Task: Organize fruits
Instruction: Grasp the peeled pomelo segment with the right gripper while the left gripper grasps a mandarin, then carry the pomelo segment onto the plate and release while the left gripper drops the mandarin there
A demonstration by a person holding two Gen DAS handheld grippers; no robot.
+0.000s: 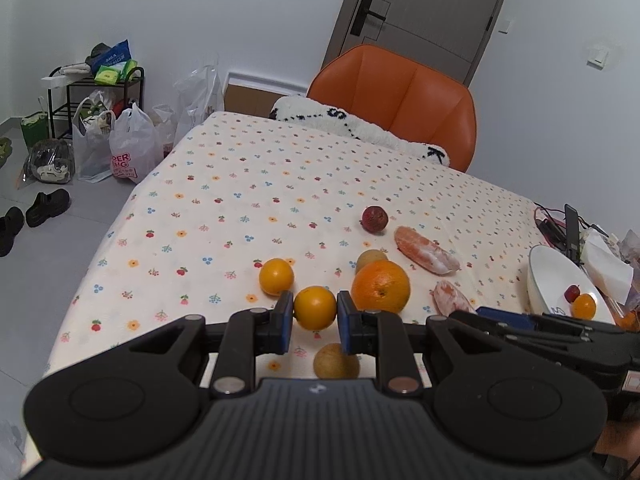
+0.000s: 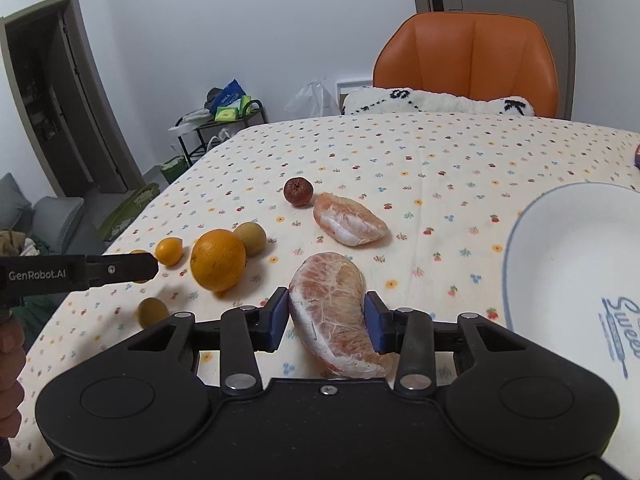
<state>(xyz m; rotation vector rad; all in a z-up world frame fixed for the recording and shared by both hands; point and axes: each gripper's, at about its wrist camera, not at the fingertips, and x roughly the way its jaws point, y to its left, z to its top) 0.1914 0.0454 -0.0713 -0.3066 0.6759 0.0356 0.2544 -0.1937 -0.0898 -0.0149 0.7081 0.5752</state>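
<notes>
My left gripper [image 1: 315, 311] is shut on a small orange [image 1: 315, 304] on the flowered tablecloth, with both blue pads touching its sides. My right gripper [image 2: 326, 314] is shut on a peeled pomelo segment [image 2: 334, 308] lying on the cloth. Nearby lie a large orange [image 1: 381, 286], another small orange [image 1: 276, 276], two brownish round fruits [image 1: 371, 259] [image 1: 335, 362], a dark red fruit [image 1: 375, 219] and a second pomelo segment [image 1: 426, 255]. The white plate [image 2: 560, 264] to the right holds a small red fruit [image 1: 572, 293] and a small orange [image 1: 584, 306].
An orange chair [image 1: 400, 92] with a white fluffy cushion [image 1: 360, 128] stands at the table's far edge. A phone and tissue clutter [image 1: 588, 240] sits at the right edge. Bags and a rack [image 1: 104, 132] stand on the floor at left.
</notes>
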